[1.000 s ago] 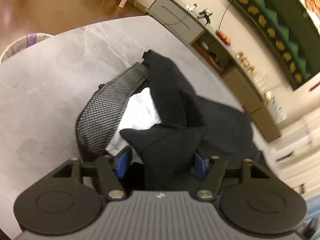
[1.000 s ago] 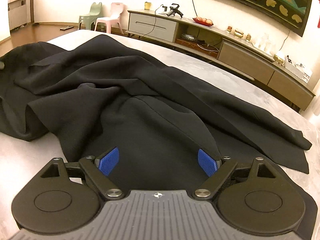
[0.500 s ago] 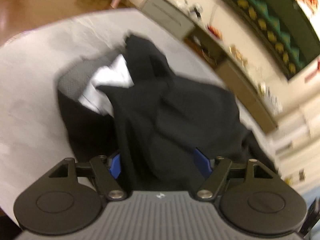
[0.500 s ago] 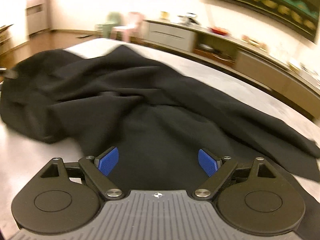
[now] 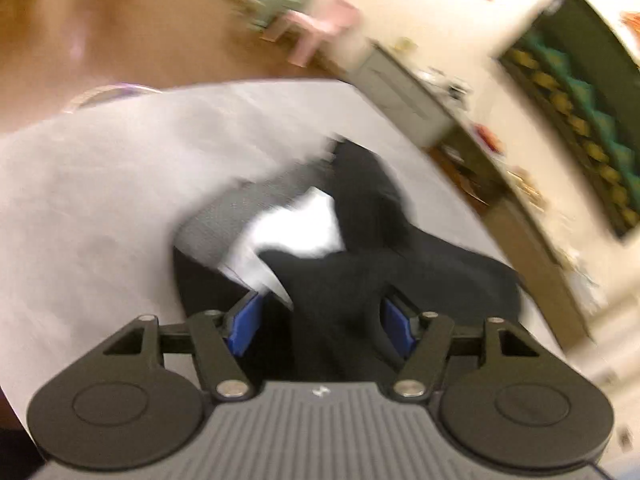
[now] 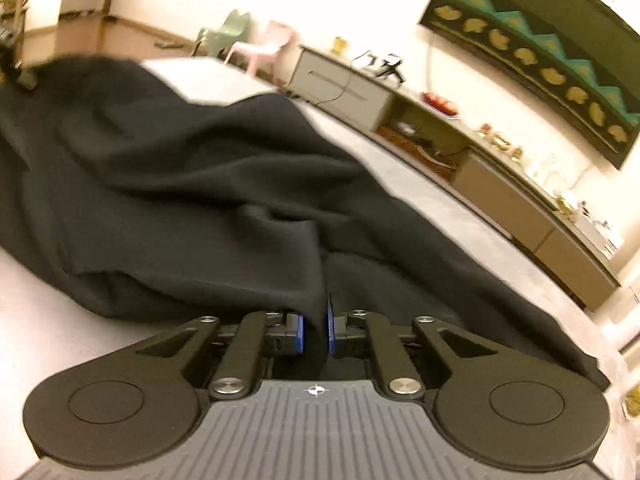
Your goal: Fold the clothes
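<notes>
- A fold of the black garment (image 5: 352, 280) is seen between the spread blue pads of the left gripper (image 5: 322, 322); whether it is pinched cannot be told; mesh and white lining lie just beyond on the grey table (image 5: 100, 200).
- The right gripper (image 6: 315, 330) is closed on a ridge of the black garment (image 6: 200, 184); the cloth is spread ahead and leftward.

The right gripper (image 6: 315, 326) sits at the bottom centre of the frame, its blue-padded jaws pinched on a fold of the black garment (image 6: 192, 184). The cloth spreads in rumpled folds across the left and centre over the pale bench (image 6: 48, 332). A long sideboard (image 6: 500, 184) runs along the right.
</notes>
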Tool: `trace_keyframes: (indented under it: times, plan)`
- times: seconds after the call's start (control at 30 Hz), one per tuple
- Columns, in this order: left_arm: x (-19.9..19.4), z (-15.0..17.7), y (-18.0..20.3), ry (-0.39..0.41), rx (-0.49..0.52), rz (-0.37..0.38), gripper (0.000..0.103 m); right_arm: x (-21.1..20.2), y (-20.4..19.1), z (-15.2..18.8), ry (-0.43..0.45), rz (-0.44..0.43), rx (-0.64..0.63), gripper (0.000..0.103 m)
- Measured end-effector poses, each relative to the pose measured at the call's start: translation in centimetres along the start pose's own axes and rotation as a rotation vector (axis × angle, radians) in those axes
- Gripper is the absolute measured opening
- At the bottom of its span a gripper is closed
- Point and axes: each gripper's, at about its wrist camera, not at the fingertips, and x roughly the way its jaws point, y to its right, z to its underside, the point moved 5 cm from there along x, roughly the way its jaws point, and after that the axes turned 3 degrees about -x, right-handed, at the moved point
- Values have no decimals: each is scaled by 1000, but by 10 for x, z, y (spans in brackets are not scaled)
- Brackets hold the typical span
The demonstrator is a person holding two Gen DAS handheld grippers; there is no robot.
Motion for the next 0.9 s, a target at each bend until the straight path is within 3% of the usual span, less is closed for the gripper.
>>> trace_keyframes:
  times: [0.1,0.2,0.27,0.43,0.47,0.5,0.57,0.63,0.8,0.83,0.9]
  plan:
    - [1,31,21,-86,77,99,67,-18,8,10,4,2,10,6]
    - [24,51,28,-159,101,74,68,-22,6,18,-4,2,0,6]
    - [42,52,27,-185,75,54,73,-23,0,23,-6,-8,-11,7]
    - [52,42,32,-166,-30,18,74,-17,-8,21,5,-13,-11,10]
    - [48,38,34,-147,-31,20,74,-16,-9,21,7,-10,-14,18]
    - [42,31,36,-107,-6,11,74,-15,-10,20,12,-8,-22,35]
    - [32,8,28,-13,23,-60,74,-17,-15,18,35,-7,-47,55]
    - [19,-16,8,74,-26,-121,74,-20,-22,13,59,-9,-80,57]
    - [-61,-57,-51,441,-230,-390,75,-25,-38,-1,100,17,-164,68]
    - [-72,-57,-54,466,-247,-391,76,-25,-41,-3,100,38,-194,69]
    - [-83,-49,-49,445,-245,-324,76,-27,-48,-5,102,73,-259,69]
